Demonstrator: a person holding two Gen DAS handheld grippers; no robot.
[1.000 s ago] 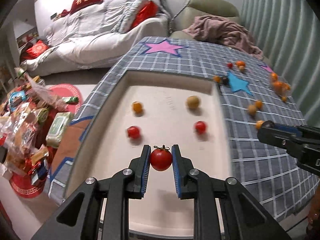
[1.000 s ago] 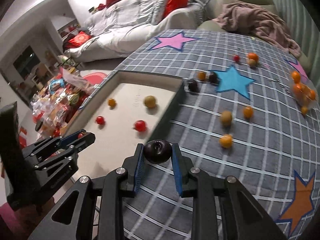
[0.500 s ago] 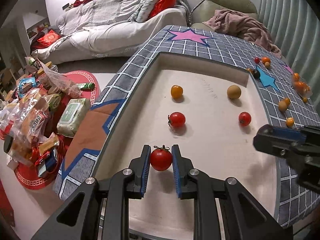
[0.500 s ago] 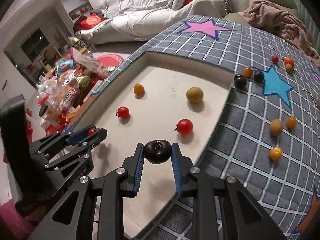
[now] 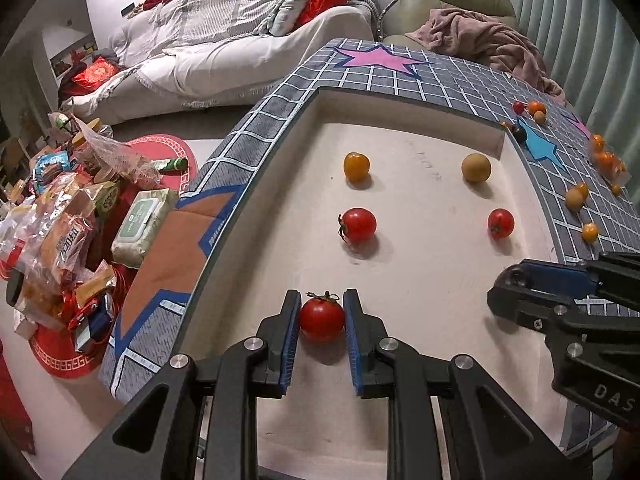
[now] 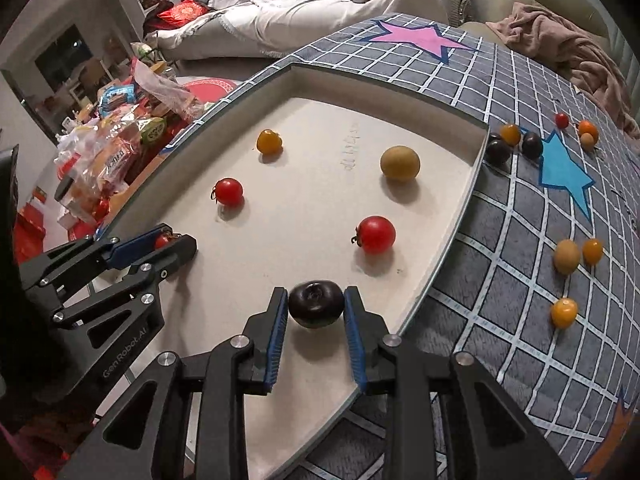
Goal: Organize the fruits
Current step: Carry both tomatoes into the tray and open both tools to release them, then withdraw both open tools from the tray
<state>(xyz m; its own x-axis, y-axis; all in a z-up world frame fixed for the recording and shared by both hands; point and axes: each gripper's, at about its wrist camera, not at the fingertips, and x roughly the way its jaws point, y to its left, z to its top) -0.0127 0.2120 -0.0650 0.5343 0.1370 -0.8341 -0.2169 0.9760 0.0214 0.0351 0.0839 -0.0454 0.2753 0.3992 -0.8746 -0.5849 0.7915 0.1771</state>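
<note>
My left gripper is shut on a red tomato, low over the near left of the white tray. My right gripper is shut on a dark purple fruit, low over the tray's near right part. On the tray lie an orange tomato, a tan round fruit and two red tomatoes. The right gripper shows at the right of the left wrist view; the left gripper shows at the left of the right wrist view.
Loose orange, tan, red and dark fruits lie scattered on the grey checked cloth right of the tray. Snack bags crowd the floor to the left. A white sofa and a pink blanket stand behind.
Both grippers have moved over the tray and lower toward its near part, each still holding its fruit. The right gripper came from over the cloth onto the tray.
</note>
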